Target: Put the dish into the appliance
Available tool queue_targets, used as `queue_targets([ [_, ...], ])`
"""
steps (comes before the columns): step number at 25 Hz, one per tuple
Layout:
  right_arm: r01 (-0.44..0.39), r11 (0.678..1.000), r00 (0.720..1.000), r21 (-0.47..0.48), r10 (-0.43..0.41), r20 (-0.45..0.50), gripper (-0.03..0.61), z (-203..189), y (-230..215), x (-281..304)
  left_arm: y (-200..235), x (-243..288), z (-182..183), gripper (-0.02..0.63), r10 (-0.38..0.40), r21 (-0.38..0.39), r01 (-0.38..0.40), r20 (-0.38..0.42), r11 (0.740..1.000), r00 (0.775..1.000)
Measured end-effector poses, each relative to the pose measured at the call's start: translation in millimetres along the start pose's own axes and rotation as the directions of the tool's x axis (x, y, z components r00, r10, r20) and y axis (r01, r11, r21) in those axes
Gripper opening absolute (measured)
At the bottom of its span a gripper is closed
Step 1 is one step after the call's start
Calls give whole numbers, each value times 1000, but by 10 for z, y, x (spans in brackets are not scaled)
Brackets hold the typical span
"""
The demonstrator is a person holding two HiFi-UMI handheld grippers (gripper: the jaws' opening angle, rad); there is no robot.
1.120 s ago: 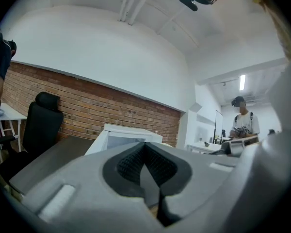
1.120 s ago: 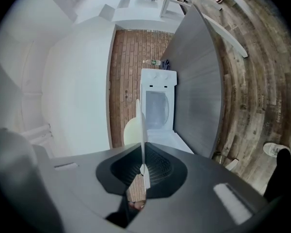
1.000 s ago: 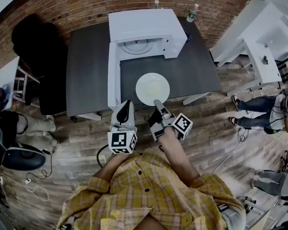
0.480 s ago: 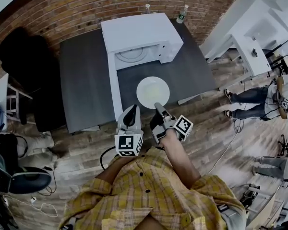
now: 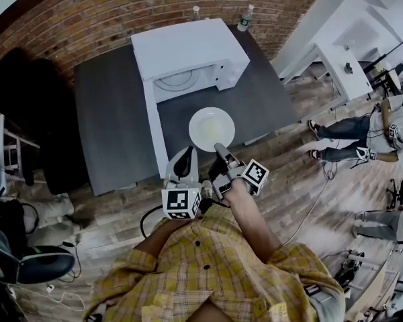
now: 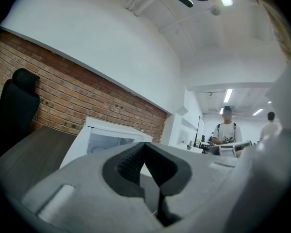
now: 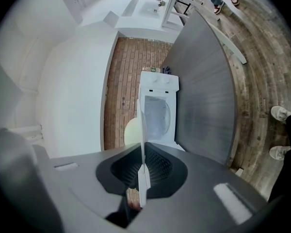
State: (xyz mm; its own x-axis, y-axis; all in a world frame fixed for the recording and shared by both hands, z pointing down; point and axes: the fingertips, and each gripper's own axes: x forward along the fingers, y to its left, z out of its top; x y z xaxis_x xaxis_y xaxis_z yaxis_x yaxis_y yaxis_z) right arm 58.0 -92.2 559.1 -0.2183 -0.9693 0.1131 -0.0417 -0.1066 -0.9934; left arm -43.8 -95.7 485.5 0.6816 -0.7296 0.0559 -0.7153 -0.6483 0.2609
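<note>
One white plate (image 5: 211, 129) hangs over the counter (image 5: 114, 113), pinched at its near rim by the right hand-held gripper (image 5: 219, 147), while the left hand-held gripper (image 5: 183, 155) sits pressed together, empty; keep the plate level entering the open microwave (image 5: 188, 45).

Head view high, steeply down; both gripper views low, level, facing microwave (image 5: 188, 45) all three share

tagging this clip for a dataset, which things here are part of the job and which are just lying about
Job: plate, gripped by the right gripper; open microwave.
Lying about: bottle, second bottle, black chair, white desk.
</note>
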Motion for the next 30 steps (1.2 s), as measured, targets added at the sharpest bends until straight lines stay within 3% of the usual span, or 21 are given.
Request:
queue_targets([
  [16, -35, 999, 992, 38, 40, -116, 20, 536, -140, 639, 131, 647, -48, -3, 119, 19, -119, 12, 993, 993],
  [30, -22, 999, 983, 49, 30, -181, 21, 710, -538, 1378, 409, 975, -112, -3, 196, 23, -196, 3, 980, 981],
])
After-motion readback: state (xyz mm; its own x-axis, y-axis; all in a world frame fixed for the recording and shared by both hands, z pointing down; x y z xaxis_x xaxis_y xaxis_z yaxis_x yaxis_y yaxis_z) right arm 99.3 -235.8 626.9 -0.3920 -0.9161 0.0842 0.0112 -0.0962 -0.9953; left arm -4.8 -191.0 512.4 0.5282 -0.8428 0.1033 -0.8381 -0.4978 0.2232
